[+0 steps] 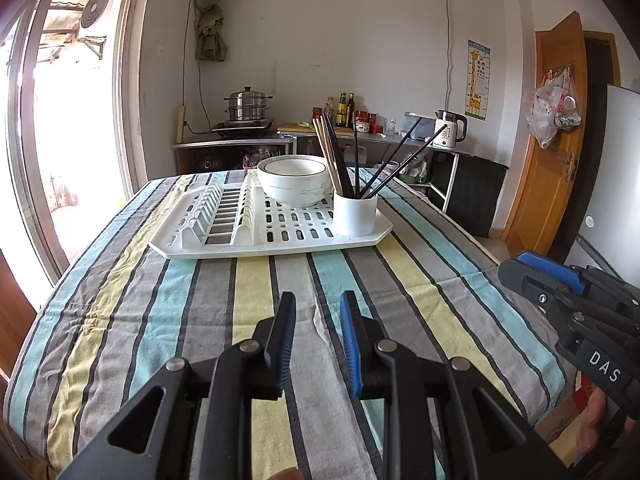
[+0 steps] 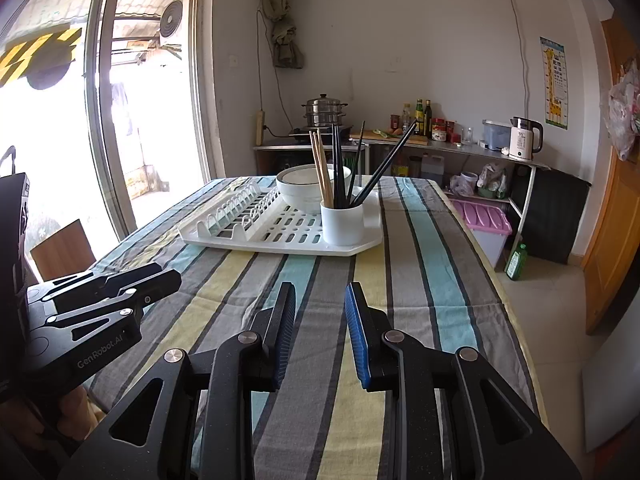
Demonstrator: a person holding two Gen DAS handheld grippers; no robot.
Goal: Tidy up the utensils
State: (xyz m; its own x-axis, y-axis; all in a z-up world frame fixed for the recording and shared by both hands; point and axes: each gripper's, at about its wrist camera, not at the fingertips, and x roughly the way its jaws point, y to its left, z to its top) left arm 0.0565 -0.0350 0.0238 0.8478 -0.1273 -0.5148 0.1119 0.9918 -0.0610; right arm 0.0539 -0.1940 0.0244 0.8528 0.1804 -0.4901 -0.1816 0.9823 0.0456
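Your left tongs [image 1: 318,308] and right tongs [image 2: 320,300] both hung spread with nothing between them, above the striped desk [image 1: 256,288]. The chopsticks [image 1: 340,160] stood in the white cup [image 1: 355,214] on the drying rack [image 1: 280,236], beside the bowl [image 1: 294,178].

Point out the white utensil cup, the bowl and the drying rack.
white utensil cup [image 1: 354,216], left wrist view, front wall of the cup.
bowl [image 1: 294,190], left wrist view, outer side below the dark rim line.
drying rack [image 2: 280,229], right wrist view, bare slotted floor left of the cup.
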